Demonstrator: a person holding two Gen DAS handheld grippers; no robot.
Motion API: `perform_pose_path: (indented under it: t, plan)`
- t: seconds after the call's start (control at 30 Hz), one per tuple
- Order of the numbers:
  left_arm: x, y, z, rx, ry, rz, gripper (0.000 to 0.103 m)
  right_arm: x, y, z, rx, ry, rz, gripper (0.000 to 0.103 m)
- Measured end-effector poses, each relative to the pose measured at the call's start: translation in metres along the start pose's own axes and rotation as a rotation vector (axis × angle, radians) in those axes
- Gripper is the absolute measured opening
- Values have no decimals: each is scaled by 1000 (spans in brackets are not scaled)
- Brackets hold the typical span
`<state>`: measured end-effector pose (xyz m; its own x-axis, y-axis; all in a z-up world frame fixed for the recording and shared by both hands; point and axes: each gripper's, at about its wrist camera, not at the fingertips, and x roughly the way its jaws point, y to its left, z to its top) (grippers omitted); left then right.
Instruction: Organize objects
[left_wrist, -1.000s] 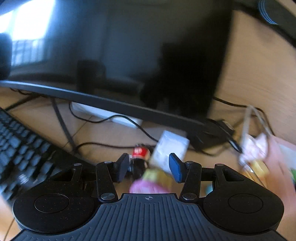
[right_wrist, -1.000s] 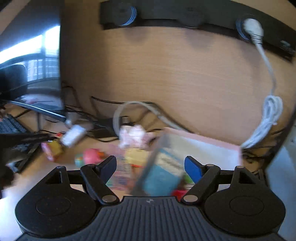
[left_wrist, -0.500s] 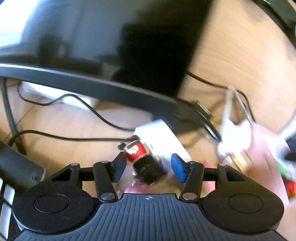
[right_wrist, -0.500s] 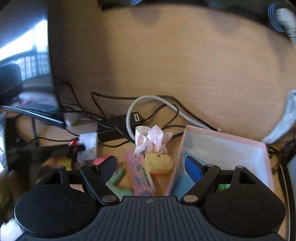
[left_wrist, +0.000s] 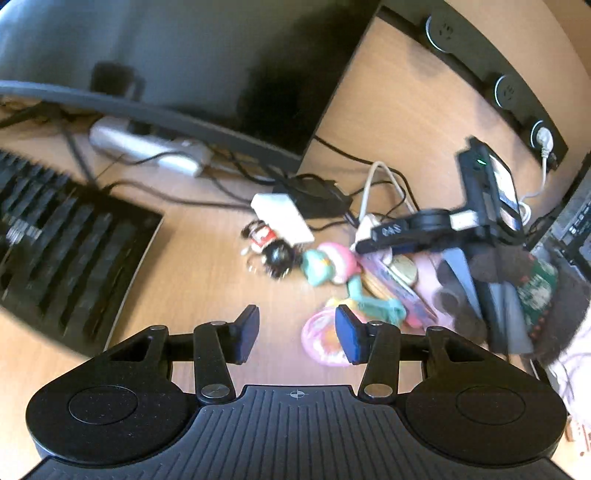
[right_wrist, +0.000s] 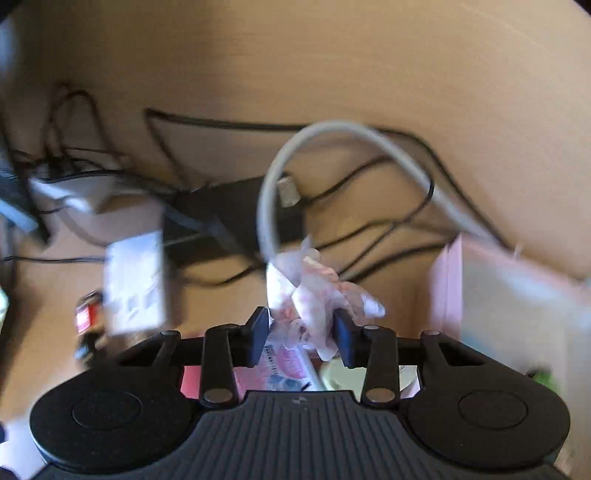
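Left tongs (left_wrist: 295, 334) have backed off empty; other tool's (left_wrist: 424, 230) label unreadable

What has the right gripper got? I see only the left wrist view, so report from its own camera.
Observer: The right gripper is closed around a pink-and-white fabric bundle, which fills the gap between its fingers.
Operator: Give me the box position.
Observer: The pink box sits just right of that gripper, apart from the bundle.
Operator: Name what lies under the gripper.
Observer: A pink printed packet shows below the fingers, though it is blurred.
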<state>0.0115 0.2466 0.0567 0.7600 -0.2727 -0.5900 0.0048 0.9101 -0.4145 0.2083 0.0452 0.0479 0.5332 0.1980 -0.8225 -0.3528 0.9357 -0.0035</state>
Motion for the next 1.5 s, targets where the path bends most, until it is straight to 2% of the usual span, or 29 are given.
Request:
perform_pose_path:
  t: [0.07, 0.13, 0.17, 0.2, 0.23, 0.27, 0.33, 0.4, 0.5, 0.57, 0.6, 0.67, 0.73, 0.77, 0.87, 0.93, 1.1, 1.2, 1.23, 1.3, 1.37, 1.43, 1.5]
  plan:
    - [-9, 6, -8, -27, 4, 22, 50, -13, 3, -16, 7, 42, 71, 37]
    - [-19, 14, -15, -56, 6, 50, 50, -32, 13, -30, -51, 87, 193, 37]
    - [-25, 18, -18, -71, 8, 65, 50, -45, 20, -35, -93, 56, 221, 47]
    - [-29, 22, -20, -85, 8, 77, 50, -58, 28, -37, -142, 8, 220, 54]
    - [-35, 27, -23, -99, 8, 87, 50, -67, 36, -37, -181, -52, 203, 66]
    - [-40, 31, -25, -111, 8, 96, 50, -71, 45, -33, -205, -115, 185, 72]
    - [-48, 36, -28, -120, 6, 109, 50, -63, 61, -21, -196, -158, 165, 73]
    - [-58, 37, -33, -118, 7, 116, 50, -38, 78, -2, -156, -140, 165, 73]
    - [-71, 37, -39, -101, 12, 123, 50, 2, 100, 14, -164, -102, 116, 74]
    - [-79, 39, -44, -94, 12, 113, 50, 17, 100, 18, -132, -87, 113, 76]
    - [-84, 41, -46, -97, 10, 102, 49, 20, 98, 20, -107, -67, 129, 74]
    - [-88, 47, -47, -117, 2, 79, 49, 14, 90, 18, -49, -30, 180, 51]
    - [-88, 52, -48, -144, 0, 48, 48, 2, 84, 6, -45, -13, 214, 47]
    - [-88, 52, -47, -150, -1, 37, 48, -6, 81, -3, -53, -14, 213, 34]
    - [-80, 42, -46, -139, 3, 5, 48, -34, 64, -39, -55, 15, 244, 21]
    - [-70, 30, -45, -113, 20, -15, 48, -50, 52, -57, -54, 22, 241, 15]
    - [-45, -18, -50, 25, 59, -41, 48, -89, 21, -91, -57, 7, 169, 15]
    - [-34, -46, -52, 109, 48, -15, 48, -108, 3, -111, -102, 4, 119, 15]
    - [-32, -53, -51, 127, 33, 4, 48, -116, -1, -118, -119, 1, 105, 17]
    - [-29, -60, -46, 123, 1, 42, 48, -135, -12, -132, -148, -16, 82, 28]
    - [-25, -62, -40, 83, -16, 77, 48, -154, -22, -146, -154, -63, 60, 66]
    - [-20, -66, -35, 59, -24, 114, 48, -173, -26, -159, -175, -120, 46, 75]
    - [-12, -72, -34, 58, -40, 149, 48, -186, -28, -170, -196, -149, 45, 79]
